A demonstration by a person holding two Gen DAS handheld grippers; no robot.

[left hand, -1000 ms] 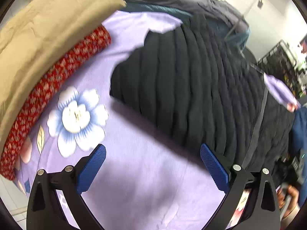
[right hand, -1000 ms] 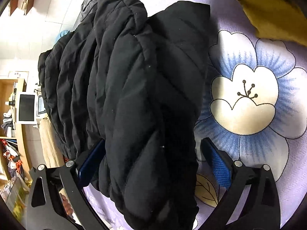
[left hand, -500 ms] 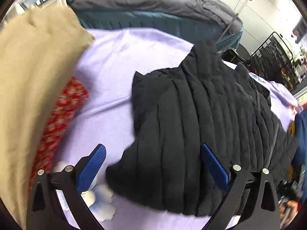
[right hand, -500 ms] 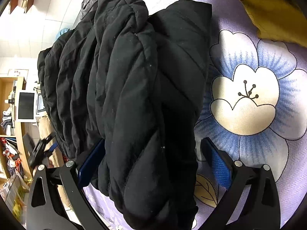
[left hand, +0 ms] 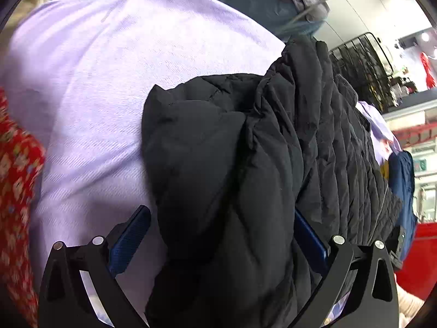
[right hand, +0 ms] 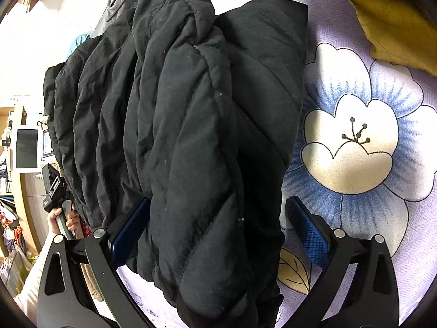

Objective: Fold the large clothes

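A black quilted jacket point(left hand: 245, 164) lies folded lengthwise on a lilac flowered bedsheet point(left hand: 109, 68). My left gripper point(left hand: 218, 235) is open, and one end of the jacket bulges up between its blue pads point(left hand: 128, 237). In the right wrist view the other end of the jacket point(right hand: 191, 109) fills the gap of my right gripper point(right hand: 221, 232), which is open too. Its right pad point(right hand: 311, 232) stands clear of the cloth over the sheet point(right hand: 396, 232). A hand holds the left gripper point(right hand: 54, 188) at the far end, small in that view.
Red floral fabric point(left hand: 13, 177) lies at the left of the sheet. Teal and grey bedding point(left hand: 245, 2) lines the far side. A mustard cloth point(right hand: 390, 22) sits near the right gripper's end. A dark blue garment point(left hand: 401, 186) and a wire rack point(left hand: 363, 63) stand beyond the jacket.
My left gripper has swung from bare sheet onto the jacket, whose end now sits between its fingers. The right gripper has hardly moved; the hand with the left gripper has come into its view.
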